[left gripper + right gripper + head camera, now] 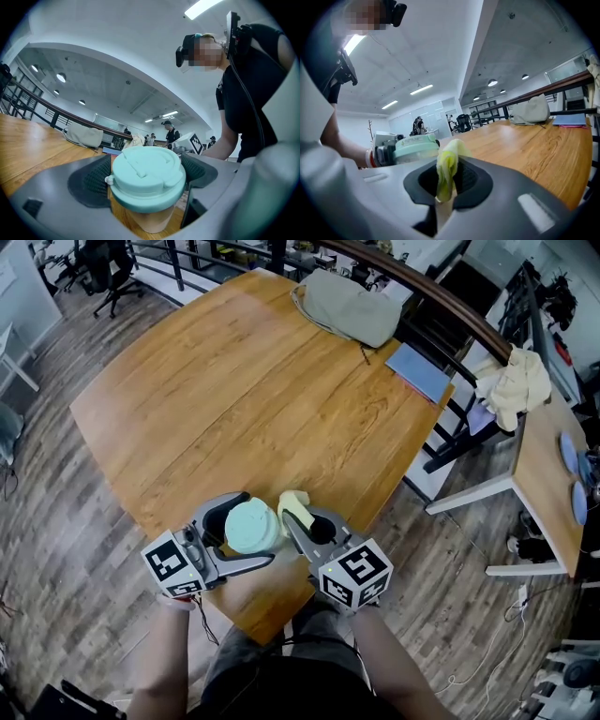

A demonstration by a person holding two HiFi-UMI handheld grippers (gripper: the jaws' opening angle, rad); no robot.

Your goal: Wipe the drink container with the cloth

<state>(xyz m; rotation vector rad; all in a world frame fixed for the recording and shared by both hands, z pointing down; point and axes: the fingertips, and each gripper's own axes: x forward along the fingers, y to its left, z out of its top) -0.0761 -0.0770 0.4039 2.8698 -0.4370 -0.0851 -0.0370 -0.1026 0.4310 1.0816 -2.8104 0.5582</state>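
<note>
A drink cup with a mint-green lid (251, 525) is held near the table's front edge by my left gripper (246, 531), whose jaws are shut on its body. In the left gripper view the lid (147, 174) fills the space between the dark pads, with the tan cup body (152, 221) below. My right gripper (302, 519) is shut on a yellow cloth (293, 506), just right of the cup. The cloth (447, 169) stands up from the closed jaws in the right gripper view, with the cup (415, 149) to its left.
The round wooden table (234, 390) carries a beige bag (349, 304) and a blue notebook (419, 370) at its far right. A railing (441, 296) runs behind it. A second desk (544, 474) with a cream cloth (516, 382) stands to the right.
</note>
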